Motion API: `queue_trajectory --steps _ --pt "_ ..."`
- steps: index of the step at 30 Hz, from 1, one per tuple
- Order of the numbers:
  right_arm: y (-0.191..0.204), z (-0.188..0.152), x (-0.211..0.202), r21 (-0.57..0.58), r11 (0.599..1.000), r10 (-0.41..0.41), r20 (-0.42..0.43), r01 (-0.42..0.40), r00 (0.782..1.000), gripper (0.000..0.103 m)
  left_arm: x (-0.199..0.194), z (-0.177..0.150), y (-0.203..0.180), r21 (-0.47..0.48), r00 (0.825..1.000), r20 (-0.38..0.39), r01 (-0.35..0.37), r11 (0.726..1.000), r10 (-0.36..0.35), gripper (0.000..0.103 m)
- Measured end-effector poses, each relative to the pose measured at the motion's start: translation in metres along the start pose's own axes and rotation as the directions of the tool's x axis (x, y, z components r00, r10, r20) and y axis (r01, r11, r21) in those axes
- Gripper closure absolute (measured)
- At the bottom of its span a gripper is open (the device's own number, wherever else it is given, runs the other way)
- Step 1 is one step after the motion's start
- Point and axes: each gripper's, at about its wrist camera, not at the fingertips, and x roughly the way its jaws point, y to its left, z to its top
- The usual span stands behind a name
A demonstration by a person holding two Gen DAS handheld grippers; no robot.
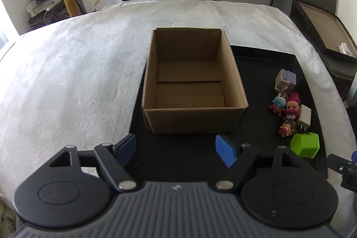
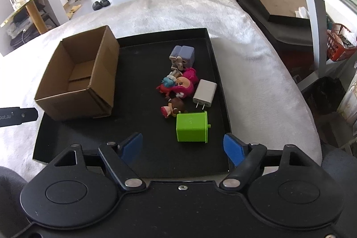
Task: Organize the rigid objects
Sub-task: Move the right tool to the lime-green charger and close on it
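The right gripper (image 2: 183, 146) hangs over the near end of the black tray (image 2: 214, 55), its jaws apart and empty, with the green block (image 2: 191, 126) lying just beyond the blue pads. The left gripper (image 1: 176, 148) also stands with jaws apart and nothing between them, facing the near wall of the cardboard box (image 1: 194, 119), which sits empty on the tray's left part.

The step in hand looks like a first pick. The green block is the nearest and stands clear of the others on its near side, so the right gripper does best to straddle its flat sides and close squarely, keeping off the white charger (image 2: 205, 93) and the small figurines (image 2: 176, 86) packed close behind it.

The right wrist view shows the whole cluster, including the grey-blue cube (image 2: 185, 54) at its far end. The left wrist view shows the box's bare floor; there the toys sit at the edge, too distorted to tell which ones touch.
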Motion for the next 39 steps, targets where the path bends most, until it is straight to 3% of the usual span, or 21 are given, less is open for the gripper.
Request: queue_trajectory --steps 7,15,31,39 --pt "-0.004 0.004 0.026 0.027 1.0 -0.009 -0.026 0.009 1.0 0.027 0.014 0.01 -0.024 0.041 0.999 0.002 0.034 0.999 -0.034 0.027" --pt "-0.006 0.003 0.051 0.031 1.0 0.002 -0.047 0.0 0.999 0.027 0.039 0.006 -0.049 0.071 0.998 -0.051 0.033 0.997 -0.03 0.029" --pt "-0.032 0.001 0.08 0.078 0.996 0.038 -0.027 -0.036 0.999 0.027 0.059 -0.001 -0.087 0.157 0.995 -0.095 -0.018 0.987 0.034 0.029" --pt "-0.031 -0.005 0.082 0.087 0.996 0.03 0.005 -0.031 1.0 0.03 0.064 -0.002 -0.091 0.157 0.991 -0.118 -0.041 0.987 0.06 0.029"
